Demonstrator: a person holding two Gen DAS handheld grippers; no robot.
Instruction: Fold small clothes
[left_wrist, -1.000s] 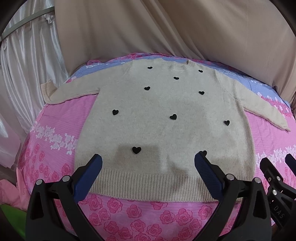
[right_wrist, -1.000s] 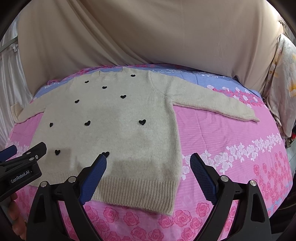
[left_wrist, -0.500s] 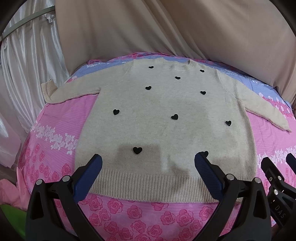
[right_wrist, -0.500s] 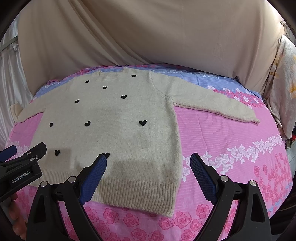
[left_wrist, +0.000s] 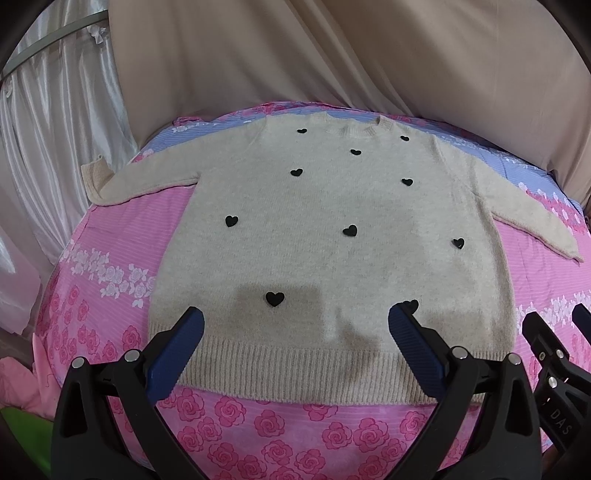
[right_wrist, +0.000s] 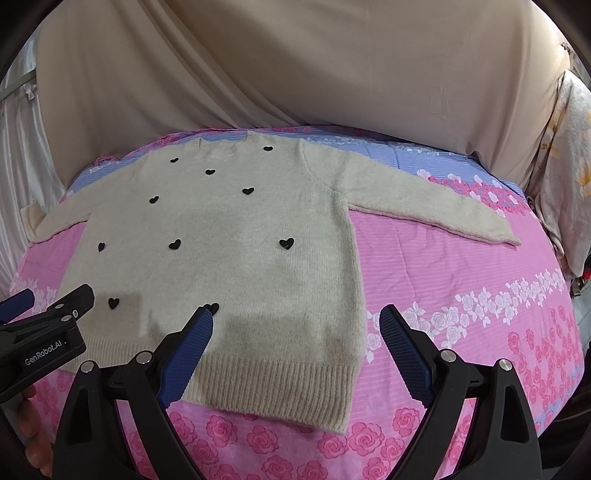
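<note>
A small beige knit sweater (left_wrist: 332, 236) with several black hearts lies flat, face up, on a pink rose-print bedsheet (left_wrist: 110, 236), sleeves spread to both sides, ribbed hem nearest me. It also shows in the right wrist view (right_wrist: 236, 236). My left gripper (left_wrist: 295, 321) is open and empty, hovering over the hem's middle. My right gripper (right_wrist: 295, 325) is open and empty, over the hem's right corner. Each gripper shows at the edge of the other's view: the right one (left_wrist: 554, 350), the left one (right_wrist: 44, 325).
Beige draped cloth (left_wrist: 332, 55) hangs behind the bed. White curtains (left_wrist: 44, 129) stand at the left. A floral pillow (right_wrist: 565, 166) sits at the right edge. The sheet (right_wrist: 461, 295) lies bare right of the sweater. Pink cloth (left_wrist: 18, 380) lies at lower left.
Nothing has visibly changed beyond a very slight drift of both views; both grippers stay open above the hem.
</note>
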